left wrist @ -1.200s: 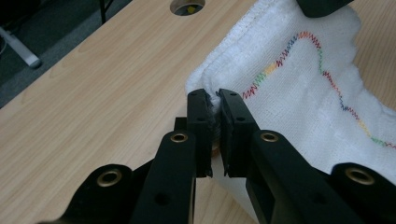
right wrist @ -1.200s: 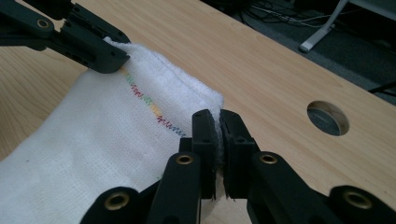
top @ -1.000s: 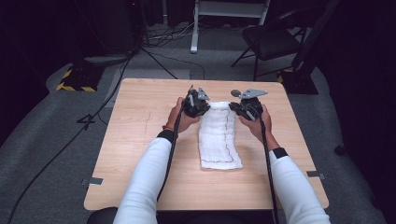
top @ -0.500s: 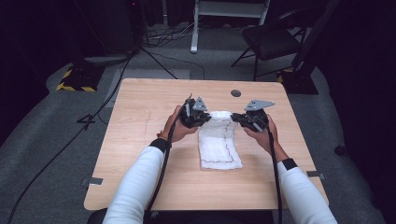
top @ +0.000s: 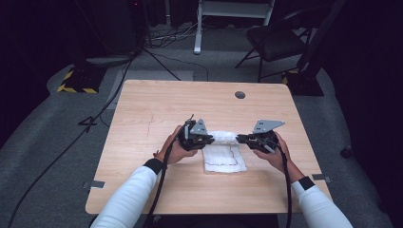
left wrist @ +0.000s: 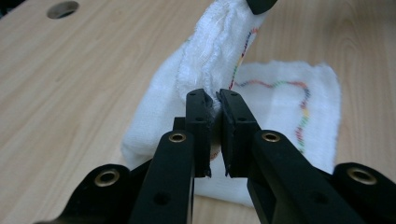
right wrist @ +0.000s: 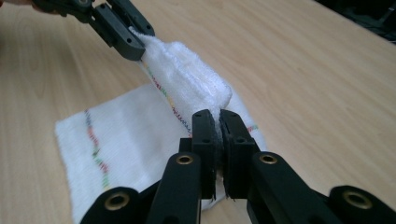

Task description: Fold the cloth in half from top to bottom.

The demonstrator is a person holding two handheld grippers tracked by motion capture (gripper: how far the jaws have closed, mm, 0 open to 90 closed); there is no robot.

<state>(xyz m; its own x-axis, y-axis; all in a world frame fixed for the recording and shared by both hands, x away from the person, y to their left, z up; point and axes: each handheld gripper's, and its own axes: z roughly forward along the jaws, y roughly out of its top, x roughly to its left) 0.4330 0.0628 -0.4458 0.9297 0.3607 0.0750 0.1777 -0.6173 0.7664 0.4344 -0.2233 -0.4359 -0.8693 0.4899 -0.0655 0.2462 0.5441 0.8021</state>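
Observation:
A white cloth [top: 223,154] with a coloured stitched line lies on the wooden table [top: 142,118], its far edge lifted and folded back over the near part. My left gripper [top: 209,139] is shut on the left end of that lifted edge, and the left gripper view shows the cloth [left wrist: 210,74] pinched between the black jaws [left wrist: 214,119]. My right gripper [top: 240,138] is shut on the right end of the same edge. In the right gripper view the cloth [right wrist: 187,88] bunches up from my right gripper [right wrist: 218,130] to the other gripper [right wrist: 135,39].
A round cable hole [top: 240,95] sits near the table's far edge. A dark chair [top: 275,42] and a white stand [top: 199,28] are on the floor beyond the table. Cables trail across the floor at the left [top: 95,118].
Both grippers have moved toward me with the cloth's far edge, a little lower, folding it over the near part. The flat visible part of the cloth is shorter now.

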